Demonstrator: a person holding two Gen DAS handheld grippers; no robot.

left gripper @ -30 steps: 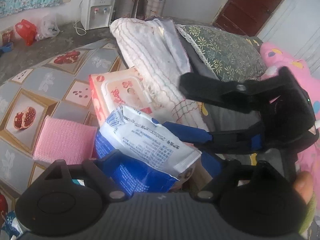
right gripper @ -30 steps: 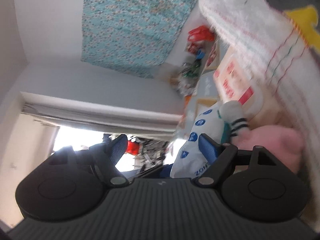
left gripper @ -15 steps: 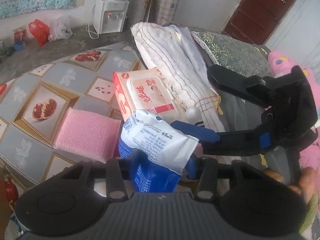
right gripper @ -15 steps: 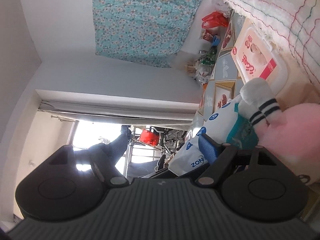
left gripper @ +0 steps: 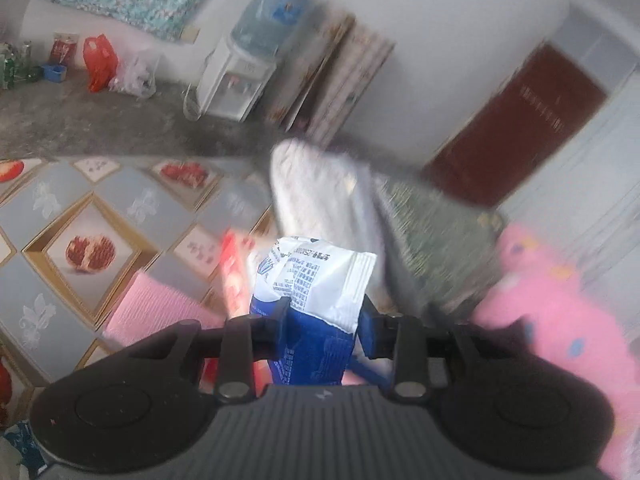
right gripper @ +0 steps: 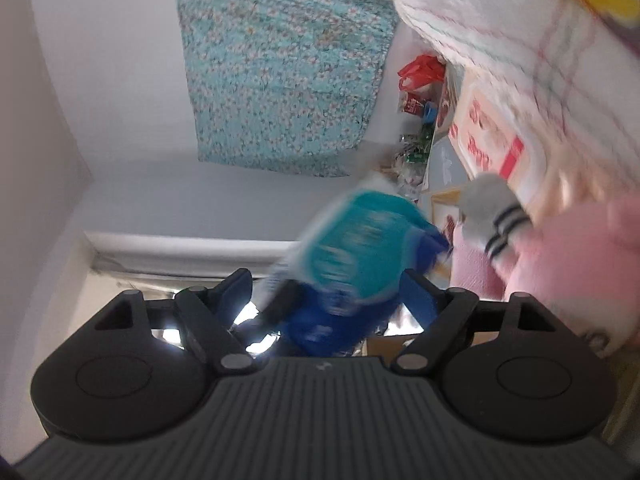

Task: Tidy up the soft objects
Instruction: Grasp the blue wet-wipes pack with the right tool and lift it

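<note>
Left wrist view: the left gripper [left gripper: 322,322] has its two blue fingers pressed against the sides of a soft blue-and-white plastic tissue packet [left gripper: 314,300], which stands upright between them, its white printed end rising above the fingertips. Beyond and to the left of the tongs, a flat pink ribbed cloth pad [left gripper: 160,312] lies on the table covered in a pomegranate-print oilcloth [left gripper: 92,240]. Just behind the held packet a red-and-white wet-wipe pack [left gripper: 236,268] shows, heavily blurred. Farther ahead lies a white folded quilted blanket [left gripper: 320,188], and beside it, to the right, a green leaf-patterned pillow [left gripper: 432,240]. A pink plush toy [left gripper: 560,320] fills the area right of the tongs. A white water dispenser [left gripper: 244,64] stands on the floor well beyond.

Right wrist view: the right gripper [right gripper: 324,294] has its blue fingers spread apart and grips nothing. The packet [right gripper: 356,260] appears just ahead of them, showing a teal and blue face; motion blur makes it uncertain whether it touches either finger. To the right of the tongs sit the plush toy [right gripper: 560,264] and its white striped sock-like limb [right gripper: 492,212], with the wet-wipe pack [right gripper: 492,140] and the blanket [right gripper: 500,28] beyond. A teal floral cloth [right gripper: 280,72] hangs on the far wall.
</note>
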